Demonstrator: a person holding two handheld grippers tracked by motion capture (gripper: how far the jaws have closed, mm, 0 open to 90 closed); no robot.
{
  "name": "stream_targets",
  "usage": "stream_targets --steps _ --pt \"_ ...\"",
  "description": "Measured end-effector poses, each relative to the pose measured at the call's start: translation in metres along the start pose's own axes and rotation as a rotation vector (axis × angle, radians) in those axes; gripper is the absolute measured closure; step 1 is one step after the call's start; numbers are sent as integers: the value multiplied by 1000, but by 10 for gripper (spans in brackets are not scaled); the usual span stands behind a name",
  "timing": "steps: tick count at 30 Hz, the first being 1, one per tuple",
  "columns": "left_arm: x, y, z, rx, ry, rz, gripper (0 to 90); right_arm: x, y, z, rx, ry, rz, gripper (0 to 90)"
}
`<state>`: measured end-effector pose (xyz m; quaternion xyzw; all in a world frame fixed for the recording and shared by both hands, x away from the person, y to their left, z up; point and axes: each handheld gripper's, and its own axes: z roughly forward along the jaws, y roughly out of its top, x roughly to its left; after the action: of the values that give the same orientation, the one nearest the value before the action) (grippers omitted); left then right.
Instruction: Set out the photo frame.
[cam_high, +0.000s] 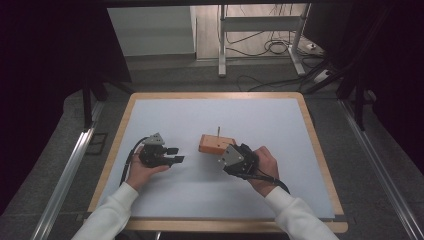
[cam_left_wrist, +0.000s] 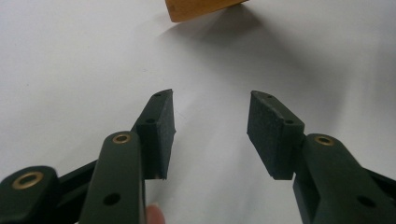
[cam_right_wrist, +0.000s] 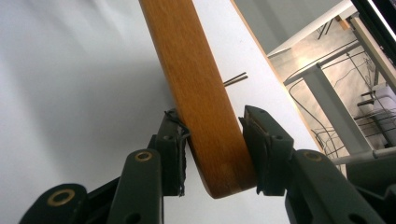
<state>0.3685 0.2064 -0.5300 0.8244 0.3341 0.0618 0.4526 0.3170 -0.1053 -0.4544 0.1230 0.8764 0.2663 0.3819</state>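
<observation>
A: Wooden block (cam_high: 213, 144) sits just right of centre in the high view, on the white table (cam_high: 210, 195), with a thin metal pin (cam_high: 218, 130) standing up from its top. Your right gripper (cam_high: 226, 151) is at its lower-right end; your left gripper (cam_high: 176, 155) lies apart, to the left of the block.

B: State of the right one?

A: In the right gripper view the block (cam_right_wrist: 201, 93) runs as a long slab from bottom centre up toward the top of the frame, its long axis in line with the jaws. Both pads press on its rounded near end, so you're clamped on it. The end appears tilted off the table, though I can't confirm the gap.

B: And the left?

A: Jaws apart, nothing between them. The left gripper view catches just a corner of the block (cam_left_wrist: 201, 8) at the top edge, with its shadow below. So the block lies ahead of that gripper, free end nearest.

B: Judgement?

A: Any second grip comes from your left hand, onto that free end.
</observation>
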Motion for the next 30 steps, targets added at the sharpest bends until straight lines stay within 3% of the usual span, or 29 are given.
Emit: stream_targets --steps 7,13,23,30 --pt "0 0 0 0 0 1 509 -8 3 2 3 2 -5 642" --pt "1 -1 0 -1 2 -2 508 -18 8 4 4 34 -6 673" --pt "3 -3 0 -1 5 -10 508 -18 14 6 6 43 -45 686" --pt "3 -3 0 -3 4 -12 508 -18 17 -1 -6 72 -53 694"
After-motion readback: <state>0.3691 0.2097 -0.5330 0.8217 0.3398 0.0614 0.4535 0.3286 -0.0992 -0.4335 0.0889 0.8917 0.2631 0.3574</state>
